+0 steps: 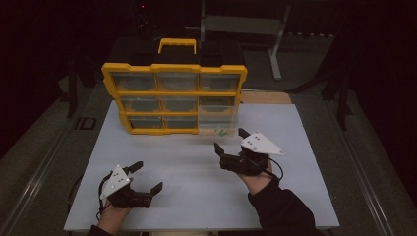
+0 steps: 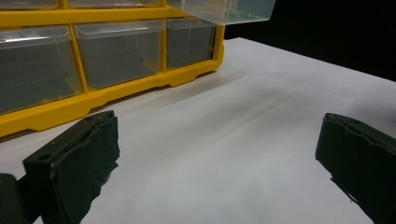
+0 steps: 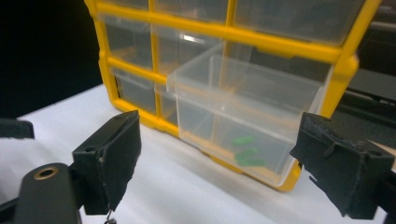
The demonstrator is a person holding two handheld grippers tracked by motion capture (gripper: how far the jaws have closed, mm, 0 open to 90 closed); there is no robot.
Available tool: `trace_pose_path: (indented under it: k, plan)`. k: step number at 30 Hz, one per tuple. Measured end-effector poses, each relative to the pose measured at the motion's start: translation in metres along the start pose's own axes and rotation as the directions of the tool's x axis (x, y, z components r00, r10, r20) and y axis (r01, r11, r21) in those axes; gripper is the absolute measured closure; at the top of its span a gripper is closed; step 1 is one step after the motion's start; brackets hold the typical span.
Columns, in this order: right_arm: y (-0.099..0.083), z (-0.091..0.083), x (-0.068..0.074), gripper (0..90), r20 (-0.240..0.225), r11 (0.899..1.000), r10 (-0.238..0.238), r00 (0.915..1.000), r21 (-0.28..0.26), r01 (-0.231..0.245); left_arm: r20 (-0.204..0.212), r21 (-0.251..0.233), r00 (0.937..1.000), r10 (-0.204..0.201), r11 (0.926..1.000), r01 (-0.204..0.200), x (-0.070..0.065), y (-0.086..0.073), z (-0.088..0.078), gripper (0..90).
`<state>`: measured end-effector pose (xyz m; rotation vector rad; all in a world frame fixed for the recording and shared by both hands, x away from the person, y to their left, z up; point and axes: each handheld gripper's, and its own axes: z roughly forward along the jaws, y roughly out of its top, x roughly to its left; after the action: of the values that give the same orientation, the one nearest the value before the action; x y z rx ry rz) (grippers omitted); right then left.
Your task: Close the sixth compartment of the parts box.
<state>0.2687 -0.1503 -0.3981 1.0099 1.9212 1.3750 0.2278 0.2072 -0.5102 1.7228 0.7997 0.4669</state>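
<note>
A: Right gripper [image 1: 230, 141] is wide open, holding nothing, facing the pulled-out clear drawer [image 3: 243, 126] at the bottom right of the yellow organizer [image 1: 174, 93].

B: Green bits [image 3: 246, 152] inside. Keep level and straddle the drawer front squarely. Left gripper [image 1: 146, 178]?

A: Open, empty, over the surface [image 1: 196, 187].

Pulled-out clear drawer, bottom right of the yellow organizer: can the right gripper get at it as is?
Probably yes. The right gripper has its jaws open and points at the clear drawer, which juts out of the yellow organizer; only bare white table lies between them.
</note>
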Motion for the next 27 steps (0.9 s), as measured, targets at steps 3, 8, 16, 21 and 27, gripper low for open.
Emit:
trace_pose_path:
  k: [3, 8, 16, 21, 27]
  plan:
    - [-0.007, 0.008, 0.002, 22.3, -0.008, 1.0, 0.005, 1.0, 0.019, -0.005, 0.003, 0.0, 1.0, 0.001, 1.0, -0.001, 0.0, 0.0, 0.0, 0.0]
    - [-0.018, 0.019, 0.006, 30.6, -0.016, 0.999, 0.009, 0.9998, 0.04, -0.009, 0.005, -0.001, 1.0, -0.001, 1.0, 0.001, 0.0, 0.0, 0.0, 0.0]
    - [-0.031, 0.033, 0.009, 46.2, 0.041, 0.998, 0.036, 0.9985, 0.044, -0.038, 0.011, 0.002, 0.9999, 0.004, 1.0, -0.004, -0.001, 0.0, 0.0, 0.0]
    - [-0.035, 0.037, 0.009, 56.8, 0.079, 0.998, 0.049, 0.9957, 0.043, -0.052, 0.015, 0.002, 0.9999, 0.004, 1.0, -0.004, -0.002, 0.0, 0.0, 0.0]
    - [-0.038, 0.04, 0.007, 63.9, 0.109, 0.997, 0.04, 0.9932, 0.056, -0.046, 0.016, 0.004, 0.9998, 0.007, 1.0, -0.007, -0.002, 0.0, 0.0, 0.0]
